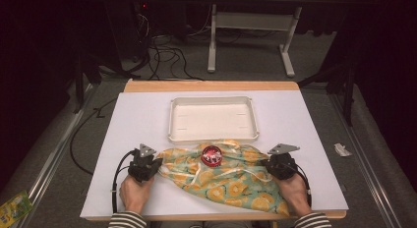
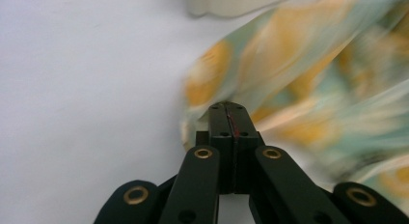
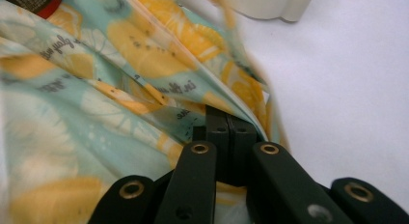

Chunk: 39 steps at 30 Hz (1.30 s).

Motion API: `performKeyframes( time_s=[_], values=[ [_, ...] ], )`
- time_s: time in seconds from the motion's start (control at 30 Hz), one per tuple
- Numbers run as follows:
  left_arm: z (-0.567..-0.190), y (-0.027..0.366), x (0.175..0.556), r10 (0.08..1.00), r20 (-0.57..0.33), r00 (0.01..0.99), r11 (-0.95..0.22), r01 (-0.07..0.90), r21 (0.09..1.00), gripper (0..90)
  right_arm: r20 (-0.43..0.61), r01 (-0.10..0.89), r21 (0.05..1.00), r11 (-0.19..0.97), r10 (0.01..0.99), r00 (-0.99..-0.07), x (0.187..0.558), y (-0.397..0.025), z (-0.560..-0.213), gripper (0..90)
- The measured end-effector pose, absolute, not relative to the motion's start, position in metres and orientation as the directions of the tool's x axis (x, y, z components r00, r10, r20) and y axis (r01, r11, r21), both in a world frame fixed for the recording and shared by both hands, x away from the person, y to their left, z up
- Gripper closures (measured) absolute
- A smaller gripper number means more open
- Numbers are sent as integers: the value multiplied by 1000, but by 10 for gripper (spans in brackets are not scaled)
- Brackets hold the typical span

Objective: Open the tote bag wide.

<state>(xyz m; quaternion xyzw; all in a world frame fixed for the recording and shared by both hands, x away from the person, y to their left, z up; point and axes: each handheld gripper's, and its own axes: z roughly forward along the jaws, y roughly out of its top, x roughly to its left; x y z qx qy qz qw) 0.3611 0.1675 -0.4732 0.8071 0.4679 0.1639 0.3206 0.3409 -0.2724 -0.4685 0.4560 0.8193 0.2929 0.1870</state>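
Observation:
A teal cloth bag (image 1: 226, 176) printed with orange citrus slices lies across the near half of the table. A round red-rimmed object (image 1: 211, 156) sits at its upper middle, and I cannot tell whether it lies on or in the bag. My left gripper (image 1: 157, 163) is shut on the bag's left edge; in the left gripper view the jaws (image 2: 230, 109) meet on the blurred fabric (image 2: 299, 64). My right gripper (image 1: 266, 164) is shut on the bag's right edge, where the jaws (image 3: 230, 119) pinch a fold of the fabric (image 3: 120, 74). The red-rimmed object (image 3: 36, 1) shows at that view's top left.
A white empty tray (image 1: 213, 135) stands just behind the bag, its near rim touching the fabric. The white table sheet (image 1: 137, 115) has free room left and right of the tray. Cables and table legs lie on the floor beyond.

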Motion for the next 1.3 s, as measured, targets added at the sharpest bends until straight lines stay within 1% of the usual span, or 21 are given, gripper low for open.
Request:
performKeyframes(
  time_s=[0.03,0.3,0.37,0.43,0.57,0.7,0.77,0.8,0.9,1.1,1.17,1.2,1.27,1.3],
  values=[
    [-473,171,360,857,-57,512,-345,653,674,900,-36,639,651,409,858,-512,341,-272,-469,900],
    [-472,159,355,825,-73,560,-355,615,704,900,-45,631,640,438,842,-538,341,-263,-467,900],
    [-468,160,352,821,-64,567,-351,592,726,900,-45,631,642,436,843,-536,341,-262,-468,900],
    [-463,162,348,820,-85,566,-327,585,742,790,-44,630,643,435,842,-537,341,-263,-468,900],
    [-449,166,340,822,-92,563,-303,567,766,689,-53,625,644,441,841,-538,342,-262,-468,900],
    [-433,166,337,829,-112,547,-257,552,793,608,-57,621,646,445,839,-541,342,-261,-468,900],
    [-425,163,339,838,-87,538,-273,552,788,551,-57,619,647,445,838,-542,342,-261,-468,900],
    [-422,161,340,841,-82,535,-275,552,787,533,-56,620,647,444,839,-542,342,-261,-468,900],
    [-420,156,345,845,-111,522,-255,578,776,500,-57,619,648,443,839,-541,342,-261,-469,900],
    [-433,147,364,863,-167,476,-212,642,737,411,-64,616,647,449,837,-543,342,-261,-468,900],
    [-437,143,366,861,-178,476,-208,650,731,412,-64,616,646,450,837,-543,342,-261,-468,900],
    [-439,141,367,859,-167,484,-228,653,722,427,-65,617,646,450,837,-543,341,-261,-468,900],
    [-443,139,367,861,-144,487,-251,655,713,478,-66,615,646,452,836,-545,341,-261,-468,900],
    [-446,140,367,859,-149,489,-255,662,705,523,-66,615,647,450,837,-543,341,-261,-468,900]
  ],
)
